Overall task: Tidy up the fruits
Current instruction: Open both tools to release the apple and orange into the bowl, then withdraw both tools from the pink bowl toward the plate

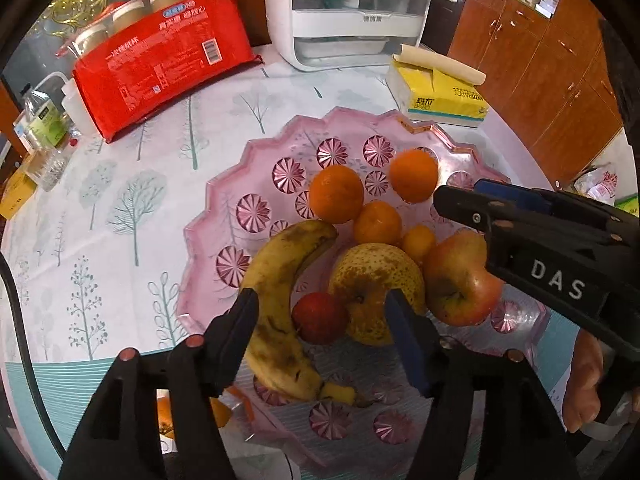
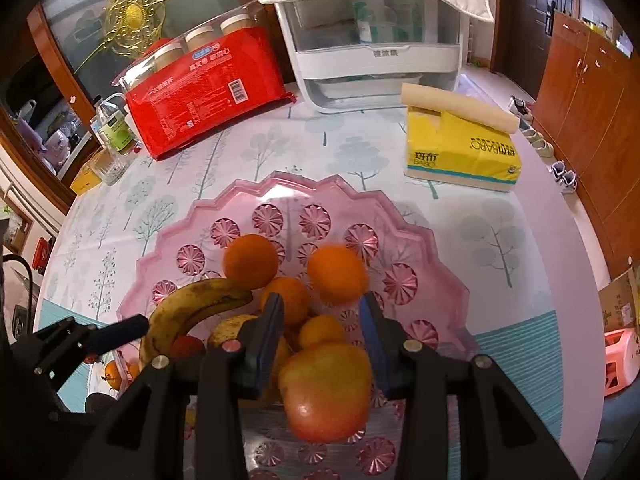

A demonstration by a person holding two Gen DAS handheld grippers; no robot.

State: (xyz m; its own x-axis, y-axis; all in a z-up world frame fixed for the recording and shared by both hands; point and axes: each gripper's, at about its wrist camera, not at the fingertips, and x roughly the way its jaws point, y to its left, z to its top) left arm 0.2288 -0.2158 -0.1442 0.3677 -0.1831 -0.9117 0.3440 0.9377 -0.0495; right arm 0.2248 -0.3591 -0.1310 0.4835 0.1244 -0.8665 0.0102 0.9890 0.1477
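Observation:
A pink scalloped fruit bowl [image 1: 224, 184] [image 2: 180, 216] holds several oranges [image 1: 336, 194], a speckled pear [image 1: 372, 276] and a small red fruit [image 1: 320, 316]. A spotted banana [image 1: 276, 280] [image 2: 192, 300] lies in the bowl against the left finger of my left gripper [image 1: 320, 296]. That gripper is open, and its right pad is clear of the banana. My right gripper [image 2: 322, 298] [image 1: 458, 194] is low over the bowl's right side. It is shut on a red-yellow apple [image 2: 328, 392] [image 1: 456, 284] that sits deep between its blue pads.
Behind the bowl on the tree-print tablecloth lie a red pack of cups [image 1: 160, 76], a yellow tissue box [image 1: 444, 100] and a white appliance [image 1: 344, 12]. Bottles and a glass [image 1: 44, 128] stand at the left edge. Small oranges [image 2: 112, 372] lie beside the bowl's near left.

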